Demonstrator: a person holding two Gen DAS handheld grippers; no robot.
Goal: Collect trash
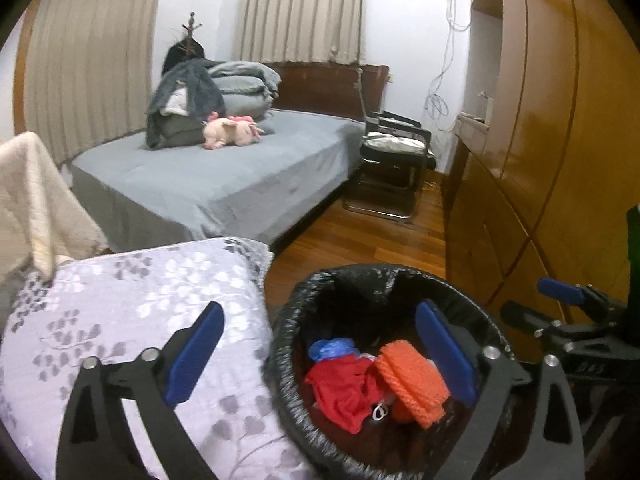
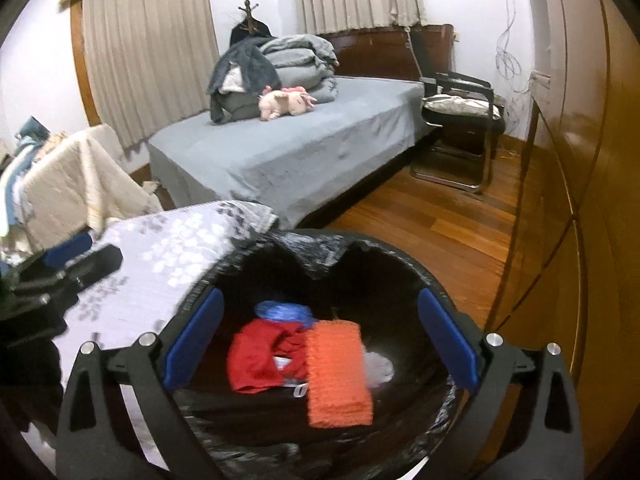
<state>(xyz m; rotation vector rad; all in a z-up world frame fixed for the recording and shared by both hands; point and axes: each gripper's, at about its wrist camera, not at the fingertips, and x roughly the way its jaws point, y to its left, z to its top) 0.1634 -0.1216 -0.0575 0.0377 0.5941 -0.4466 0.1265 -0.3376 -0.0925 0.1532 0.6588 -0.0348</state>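
Observation:
A trash bin lined with a black bag (image 1: 288, 332) (image 2: 404, 256) stands on the wood floor beside a bed with a purple flowered cover (image 1: 132, 312) (image 2: 168, 248). Inside lie an orange knitted piece (image 1: 412, 384) (image 2: 338, 376), a red cloth (image 1: 340, 384) (image 2: 256, 360) and a blue plastic bag (image 1: 330, 348) (image 2: 282, 310). My left gripper (image 1: 320, 356) is open and empty, straddling the bin's left rim. My right gripper (image 2: 320, 344) is open and empty above the bin's mouth; it also shows at the right edge of the left wrist view (image 1: 560, 292).
A grey-sheeted bed (image 1: 216, 176) (image 2: 288, 148) with folded blankets and a pink plush toy (image 1: 230, 132) (image 2: 284, 102) stands behind. A black chair (image 1: 394, 160) (image 2: 460, 128) stands by it. Wooden wardrobes (image 1: 552, 120) (image 2: 580, 160) line the right. A cream blanket (image 1: 36, 204) (image 2: 80, 184) lies left.

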